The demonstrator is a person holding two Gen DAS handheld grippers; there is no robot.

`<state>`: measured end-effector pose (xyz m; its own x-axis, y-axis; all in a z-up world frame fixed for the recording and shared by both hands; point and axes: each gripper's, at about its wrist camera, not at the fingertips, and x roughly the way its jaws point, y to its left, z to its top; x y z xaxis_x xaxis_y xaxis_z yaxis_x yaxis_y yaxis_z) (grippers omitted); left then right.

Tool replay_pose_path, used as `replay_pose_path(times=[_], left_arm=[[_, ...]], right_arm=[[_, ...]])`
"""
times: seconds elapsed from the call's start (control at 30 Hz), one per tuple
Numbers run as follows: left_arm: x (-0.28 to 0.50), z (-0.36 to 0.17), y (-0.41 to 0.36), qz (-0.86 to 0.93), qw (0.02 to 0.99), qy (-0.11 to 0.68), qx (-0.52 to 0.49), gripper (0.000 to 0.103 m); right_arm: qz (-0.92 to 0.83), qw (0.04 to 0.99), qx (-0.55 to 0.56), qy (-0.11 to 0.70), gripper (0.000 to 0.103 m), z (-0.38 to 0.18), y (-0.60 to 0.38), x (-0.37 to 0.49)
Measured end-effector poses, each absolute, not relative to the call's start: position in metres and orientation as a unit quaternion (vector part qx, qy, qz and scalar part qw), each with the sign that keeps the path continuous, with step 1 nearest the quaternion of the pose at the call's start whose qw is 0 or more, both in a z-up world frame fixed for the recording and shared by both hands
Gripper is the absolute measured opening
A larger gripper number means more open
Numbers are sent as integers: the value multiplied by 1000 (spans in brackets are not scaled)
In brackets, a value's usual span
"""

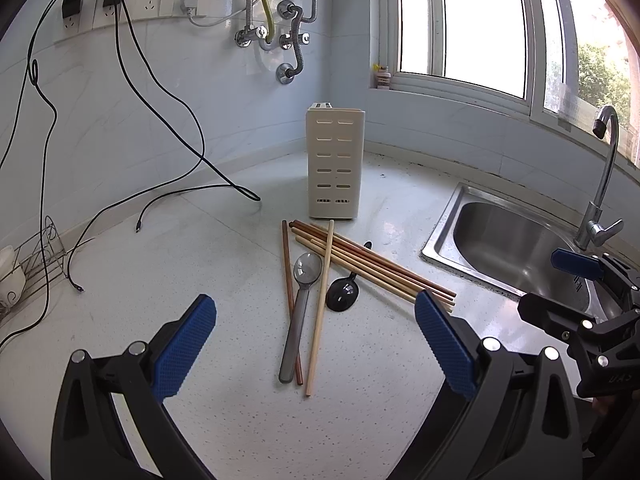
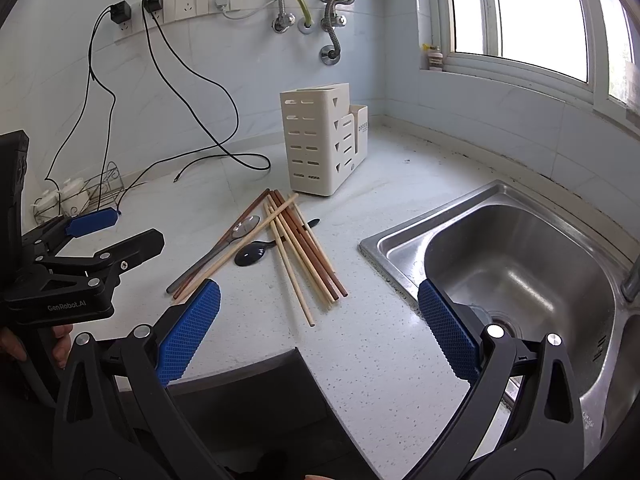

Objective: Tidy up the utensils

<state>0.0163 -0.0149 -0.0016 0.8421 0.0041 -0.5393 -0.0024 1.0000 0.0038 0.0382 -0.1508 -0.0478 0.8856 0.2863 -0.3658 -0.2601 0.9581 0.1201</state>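
Observation:
A cream slotted utensil holder (image 1: pixel 335 162) stands upright at the back of the counter; it also shows in the right wrist view (image 2: pixel 320 148). In front of it lie several wooden chopsticks (image 1: pixel 372 266) (image 2: pixel 300 248), a grey metal spoon (image 1: pixel 298 316) (image 2: pixel 224 246) and a black spoon (image 1: pixel 342 294) (image 2: pixel 252 255). My left gripper (image 1: pixel 316 344) is open and empty, hovering just before the spoon handle. My right gripper (image 2: pixel 320 332) is open and empty above the counter's front edge, to the right of the pile.
A steel sink (image 1: pixel 516 248) (image 2: pixel 516 264) with a tap (image 1: pixel 600 184) lies to the right. Black cables (image 1: pixel 168 200) (image 2: pixel 208 160) trail over the counter's left. A wire rack with white cups (image 1: pixel 24 276) (image 2: pixel 76 196) stands at far left.

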Motion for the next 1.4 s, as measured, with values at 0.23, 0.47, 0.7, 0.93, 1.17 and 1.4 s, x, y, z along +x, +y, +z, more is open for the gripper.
replay_pose_path(times=[0.23,0.47,0.7,0.93,1.17,1.4], left_arm=[[16,-2,-15,3,959,282,1,98],[16,-3,-14,4,959,283,2,98],[18,-3,-13,4,959,285,2,98],[19,-4,-14,5,958,286,3,98],[21,-7,-7,9,957,292,1,98],[25,-12,10,-4,949,316,6,98]], right_arm=[[146,970,34,194,95,-48,-152,39],[146,969,34,194,95,-48,-152,40],[146,969,34,194,95,-49,-152,41],[146,969,34,196,95,-49,-151,43],[151,967,36,201,95,-50,-149,47],[169,960,44,220,82,-53,-144,53]])
